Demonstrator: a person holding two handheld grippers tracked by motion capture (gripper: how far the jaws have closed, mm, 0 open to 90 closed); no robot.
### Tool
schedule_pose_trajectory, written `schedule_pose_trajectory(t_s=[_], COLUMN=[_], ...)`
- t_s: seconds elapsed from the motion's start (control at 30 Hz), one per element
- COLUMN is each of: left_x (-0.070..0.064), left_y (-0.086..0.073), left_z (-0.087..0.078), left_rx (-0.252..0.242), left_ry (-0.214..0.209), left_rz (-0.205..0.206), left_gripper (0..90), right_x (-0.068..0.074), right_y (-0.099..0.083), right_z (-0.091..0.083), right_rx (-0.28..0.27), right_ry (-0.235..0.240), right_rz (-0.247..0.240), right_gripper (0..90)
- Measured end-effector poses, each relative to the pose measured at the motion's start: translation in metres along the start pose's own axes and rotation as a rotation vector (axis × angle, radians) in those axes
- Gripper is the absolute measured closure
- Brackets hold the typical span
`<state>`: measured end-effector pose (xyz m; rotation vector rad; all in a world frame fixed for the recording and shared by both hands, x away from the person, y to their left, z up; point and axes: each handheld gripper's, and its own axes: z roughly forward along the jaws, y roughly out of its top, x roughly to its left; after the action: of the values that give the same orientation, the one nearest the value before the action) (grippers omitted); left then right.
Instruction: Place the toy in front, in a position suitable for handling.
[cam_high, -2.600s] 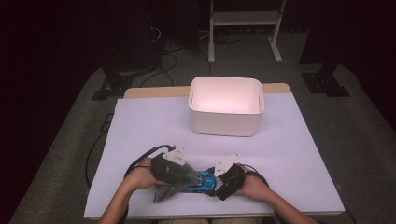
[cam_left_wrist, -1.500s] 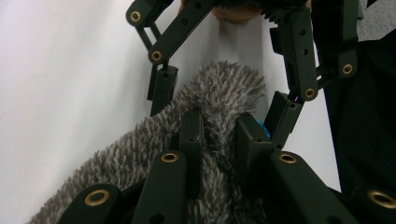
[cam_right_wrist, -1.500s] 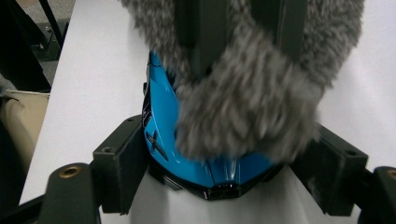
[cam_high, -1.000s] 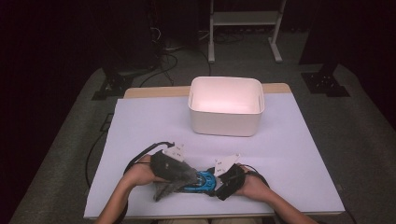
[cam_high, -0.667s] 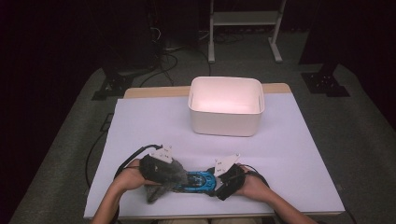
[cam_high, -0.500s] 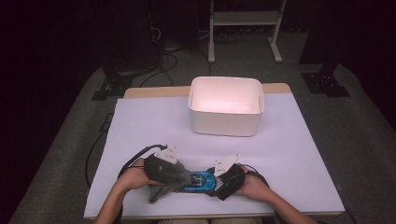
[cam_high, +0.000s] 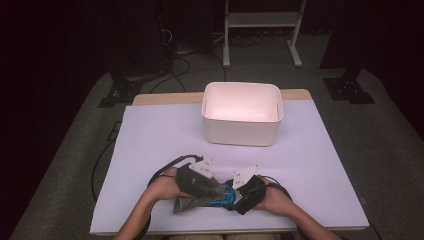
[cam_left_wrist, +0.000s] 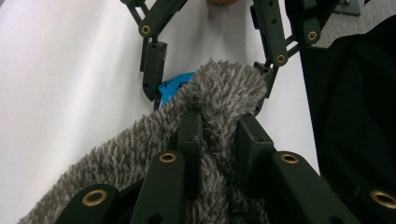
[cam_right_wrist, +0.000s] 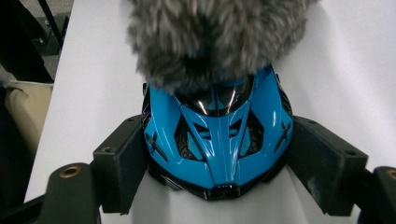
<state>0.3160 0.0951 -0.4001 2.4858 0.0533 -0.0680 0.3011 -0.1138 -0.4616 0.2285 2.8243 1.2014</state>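
A blue toy car (cam_right_wrist: 217, 140) sits nose-first between my right gripper's (cam_right_wrist: 222, 163) jaws, whose pads press its two sides. A grey fuzzy cloth (cam_right_wrist: 215, 37) lies over the car's far end. My left gripper (cam_left_wrist: 219, 135) is shut on a fold of that cloth (cam_left_wrist: 219, 93), with the blue car (cam_left_wrist: 170, 86) peeking out beyond it. In the high view both hands meet near the table's front edge, the cloth (cam_high: 192, 202) at the left and the car (cam_high: 227, 196) just right of it.
A white empty bin (cam_high: 242, 120) stands at the back middle of the white-covered table (cam_high: 150, 140). Black cables loop beside each hand. Dark stands and cords sit on the floor beyond the table.
My left gripper drew the cloth leftward off the car, then came back right, so the cloth lies over the car's end again. The right gripper has held still.
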Motion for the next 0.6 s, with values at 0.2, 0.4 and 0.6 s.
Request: schedule_pose_trajectory(t_s=[0.2,0.4,0.6], left_x=[0.003,0.003,0.004], left_y=[-0.011,-0.028,-0.030], left_z=[-0.014,-0.018,-0.016], left_rx=[0.012,0.008,-0.008], left_ry=[0.055,0.055,0.039], left_rz=[-0.040,-0.089,-0.101], left_gripper=[73.5,73.3,73.4], right_x=[-0.001,-0.002,-0.002], right_y=[-0.004,-0.005,-0.003], right_z=[-0.005,-0.006,-0.006], right_rx=[0.005,0.009,0.022], right_ry=[-0.002,0.005,0.006], right_rz=[-0.001,-0.006,0.002], right_gripper=[22.5,22.4,22.2])
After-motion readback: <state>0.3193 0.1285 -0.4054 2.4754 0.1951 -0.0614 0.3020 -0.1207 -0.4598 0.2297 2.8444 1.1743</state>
